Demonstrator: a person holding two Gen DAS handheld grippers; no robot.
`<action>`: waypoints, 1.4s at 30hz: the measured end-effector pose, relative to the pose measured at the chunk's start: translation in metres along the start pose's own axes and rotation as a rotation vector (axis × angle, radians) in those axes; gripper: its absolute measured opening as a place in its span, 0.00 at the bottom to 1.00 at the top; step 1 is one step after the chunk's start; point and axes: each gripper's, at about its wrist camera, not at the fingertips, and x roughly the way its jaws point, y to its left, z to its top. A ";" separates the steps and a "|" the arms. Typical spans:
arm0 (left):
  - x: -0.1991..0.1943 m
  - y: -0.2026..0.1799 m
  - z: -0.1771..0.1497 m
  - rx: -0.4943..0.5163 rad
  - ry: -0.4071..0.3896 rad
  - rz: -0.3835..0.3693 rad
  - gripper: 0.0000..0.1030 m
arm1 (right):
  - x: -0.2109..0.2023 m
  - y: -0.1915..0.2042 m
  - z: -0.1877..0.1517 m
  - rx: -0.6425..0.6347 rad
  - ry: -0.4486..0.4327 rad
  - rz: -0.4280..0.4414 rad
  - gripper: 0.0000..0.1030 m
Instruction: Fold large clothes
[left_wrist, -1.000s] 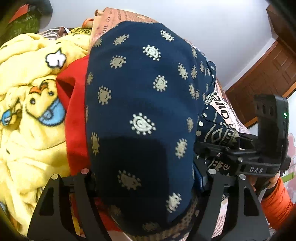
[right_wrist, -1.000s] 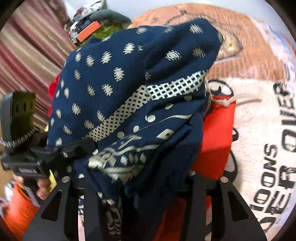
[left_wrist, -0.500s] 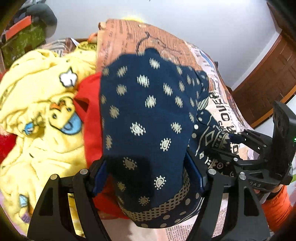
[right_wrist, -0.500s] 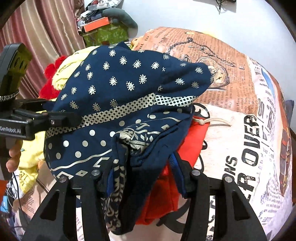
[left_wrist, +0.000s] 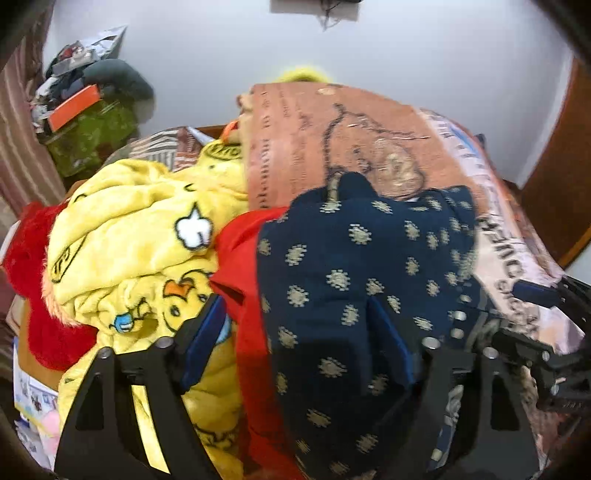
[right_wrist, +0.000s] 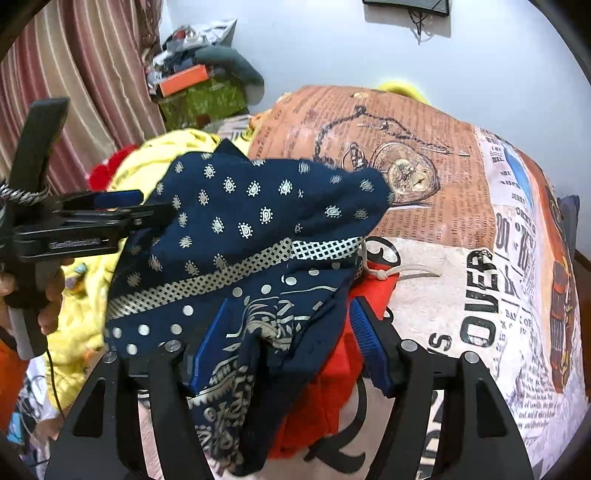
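1. So far, the navy patterned garment (right_wrist: 258, 229) is bundled into a rough fold and lies on the red garment (right_wrist: 332, 373), on the newspaper-print bedspread (right_wrist: 461, 295), beside the yellow duck blanket (left_wrist: 140, 229).
2. You look close to done with this piece; as I judge it, only squaring the edges and the other clothes remain.
3. Your left gripper (left_wrist: 295, 347) points steeply down with its jaws spread wide, having just opened further; cloth lies between them unpinched.
4. Your right gripper (right_wrist: 284, 343) tilts down likewise, jaws just opened, with the navy folds loose between.
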 end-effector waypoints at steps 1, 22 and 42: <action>0.004 0.003 0.000 -0.016 0.000 0.003 0.83 | 0.009 -0.002 -0.003 -0.013 0.024 -0.037 0.61; -0.108 -0.003 -0.037 -0.031 -0.120 -0.016 0.85 | -0.110 0.000 -0.028 0.041 -0.179 0.012 0.77; -0.369 -0.075 -0.129 0.021 -0.685 -0.029 0.85 | -0.322 0.077 -0.076 0.039 -0.708 -0.001 0.77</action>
